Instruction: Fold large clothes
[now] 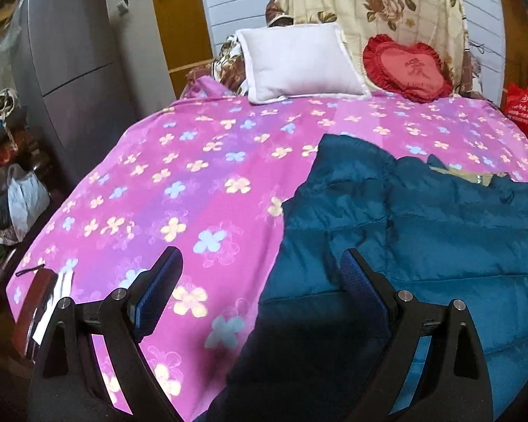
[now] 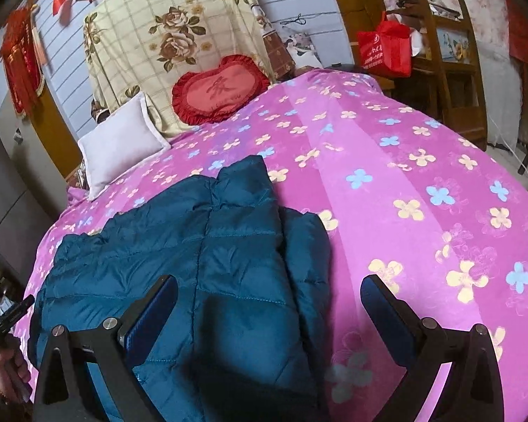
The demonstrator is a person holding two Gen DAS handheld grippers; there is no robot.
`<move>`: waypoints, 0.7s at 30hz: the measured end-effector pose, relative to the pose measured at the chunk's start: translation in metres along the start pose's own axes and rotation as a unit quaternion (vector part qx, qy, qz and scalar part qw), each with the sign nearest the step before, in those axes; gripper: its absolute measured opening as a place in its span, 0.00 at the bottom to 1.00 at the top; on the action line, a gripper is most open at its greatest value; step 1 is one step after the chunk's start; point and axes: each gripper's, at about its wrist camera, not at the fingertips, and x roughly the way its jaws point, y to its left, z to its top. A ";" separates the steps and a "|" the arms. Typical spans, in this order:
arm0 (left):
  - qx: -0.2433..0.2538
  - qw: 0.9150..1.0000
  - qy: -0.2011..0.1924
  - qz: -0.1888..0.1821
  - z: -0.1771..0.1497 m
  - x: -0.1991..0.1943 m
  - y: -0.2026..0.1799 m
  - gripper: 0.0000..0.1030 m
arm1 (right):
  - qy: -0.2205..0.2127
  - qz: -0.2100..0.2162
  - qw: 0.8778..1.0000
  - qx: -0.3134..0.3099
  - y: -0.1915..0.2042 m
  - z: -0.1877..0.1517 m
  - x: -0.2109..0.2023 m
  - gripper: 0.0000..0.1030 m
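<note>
**A:** Teal quilted down jacket [image 2: 207, 263] is the workpiece. It's lying on the pink flowered bedspread [image 1: 179, 183], near edge of the bed, roughly flat but rumpled.

**B:** Grippers?

**A:** Left gripper [image 1: 262, 281] has its jaws spread wide, nothing between them. It hangs over the jacket's left edge, one finger above bedspread, the other above fabric. Right gripper [image 2: 269, 311] likewise spread and empty, straddling the jacket's right edge. Can't tell whether either touches cloth.

**B:** So which step?

**A:** My read: pre-grasp. Nothing pinched. A darker strip on the right side, maybe a sleeve [image 2: 306, 246] lying along the body, looks partly turned in; can't confirm. In the left view something tan [image 1: 475, 176] shows at the far end, probably lining near the collar.

**B:** Next move?

**A:** Judgement only: each gripper needs to drop onto its near edge or hem corner and close on the outer shell. Puffy, slick fabric, so a shallow pinch may slip. Bite deep.

**B:** Clearance?

**A:** Bedspread beyond the jacket is free. Farther back: white pillow [image 1: 299, 63], red heart cushion [image 1: 408, 70], floral blanket [image 2: 172, 45] draped over the headboard. Small dark red item [image 1: 35, 302] at the bed's left corner, well apart from the jacket.
</note>
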 end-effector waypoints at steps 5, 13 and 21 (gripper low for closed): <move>0.006 1.000 -0.004 -0.001 0.001 -0.002 -0.004 0.89 | 0.000 -0.003 1.000 -0.003 -0.001 0.000 0.000 1.00; 0.012 1.000 -0.004 0.004 0.005 0.003 -0.004 0.89 | -0.008 -0.007 1.000 -0.021 0.005 0.003 0.001 1.00; -0.024 0.984 0.119 -0.130 0.008 0.071 0.012 0.89 | 0.036 -0.066 0.994 -0.080 0.018 0.002 0.030 1.00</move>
